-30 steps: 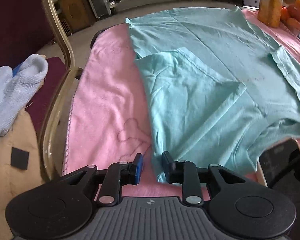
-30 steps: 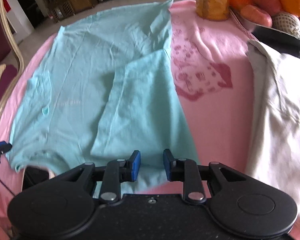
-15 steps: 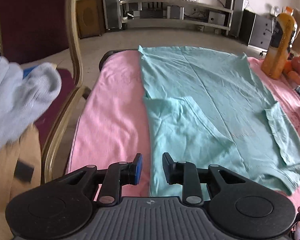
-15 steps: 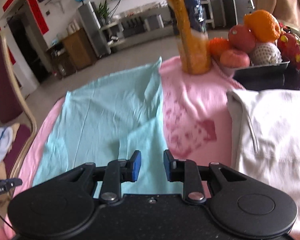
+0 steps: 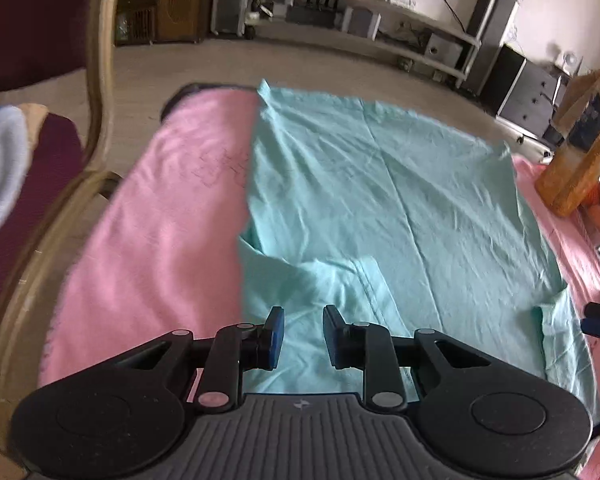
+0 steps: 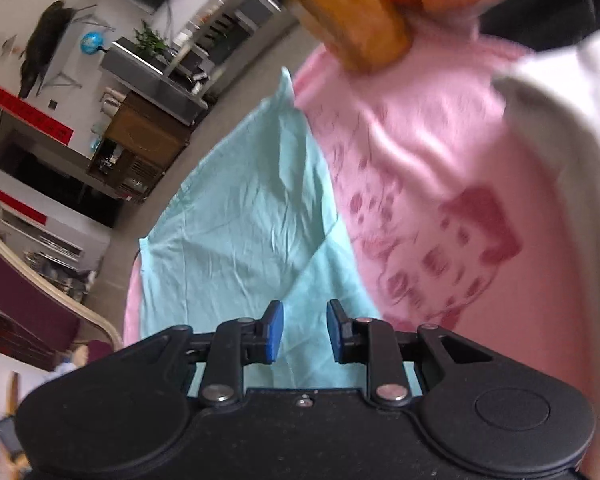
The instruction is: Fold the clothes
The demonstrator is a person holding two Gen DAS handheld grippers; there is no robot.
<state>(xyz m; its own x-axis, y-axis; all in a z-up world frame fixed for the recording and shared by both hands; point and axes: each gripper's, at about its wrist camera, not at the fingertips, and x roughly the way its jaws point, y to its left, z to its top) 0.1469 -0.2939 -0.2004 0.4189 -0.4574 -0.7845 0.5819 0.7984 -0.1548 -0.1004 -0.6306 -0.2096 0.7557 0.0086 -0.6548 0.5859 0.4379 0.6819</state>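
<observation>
1 teal shirt (image 5: 380, 200), 1 pink cloth (image 5: 160, 240), 1 orange bottle (image 5: 576, 152), 1 white garment (image 6: 572, 128), 1 chair (image 5: 96, 80).

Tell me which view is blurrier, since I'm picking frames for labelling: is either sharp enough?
Right wrist view: heavy motion smear on the orange bottle and white garment, horizon tilted. Left wrist view: milder blur, teal shirt creases readable, fisheye bends the chair frame. Both tools stay sharp.
</observation>
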